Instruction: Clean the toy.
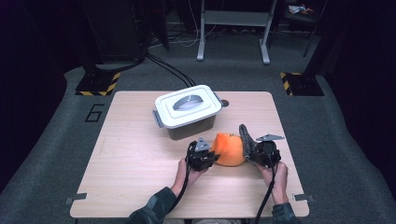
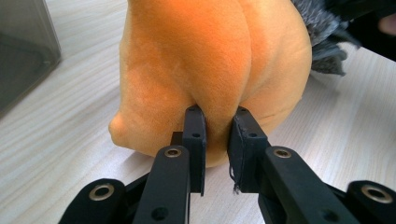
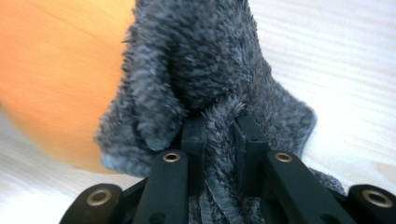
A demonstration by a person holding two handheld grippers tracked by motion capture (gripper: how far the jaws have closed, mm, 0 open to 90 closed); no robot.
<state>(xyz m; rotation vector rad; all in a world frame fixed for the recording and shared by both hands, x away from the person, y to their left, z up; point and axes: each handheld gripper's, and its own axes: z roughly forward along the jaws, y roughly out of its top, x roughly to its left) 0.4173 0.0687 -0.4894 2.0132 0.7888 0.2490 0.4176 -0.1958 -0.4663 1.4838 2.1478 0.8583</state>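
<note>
Orange plush toy (image 2: 210, 60), fuzzy grey cloth (image 3: 205, 60), wood-grain table (image 1: 135, 158).

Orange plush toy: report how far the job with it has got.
Done: both grips are set. The left gripper pinches a fold of the orange plush toy; the right gripper is clamped on the grey fuzzy cloth against the toy's side. In hand: toy and cloth are held at the table. Left: probably stowing; the white lidded box is shut.

the plush toy (image 1: 229, 149) is showing a plain warm orange, the fuzzy cloth (image 1: 246, 136) a mottled dark grey. the box (image 1: 188, 112) is wearing a white lid over a dark grey body, and the desk (image 1: 135, 154) is showing pale wood grain. each gripper (image 1: 212, 157) is looking black.
</note>
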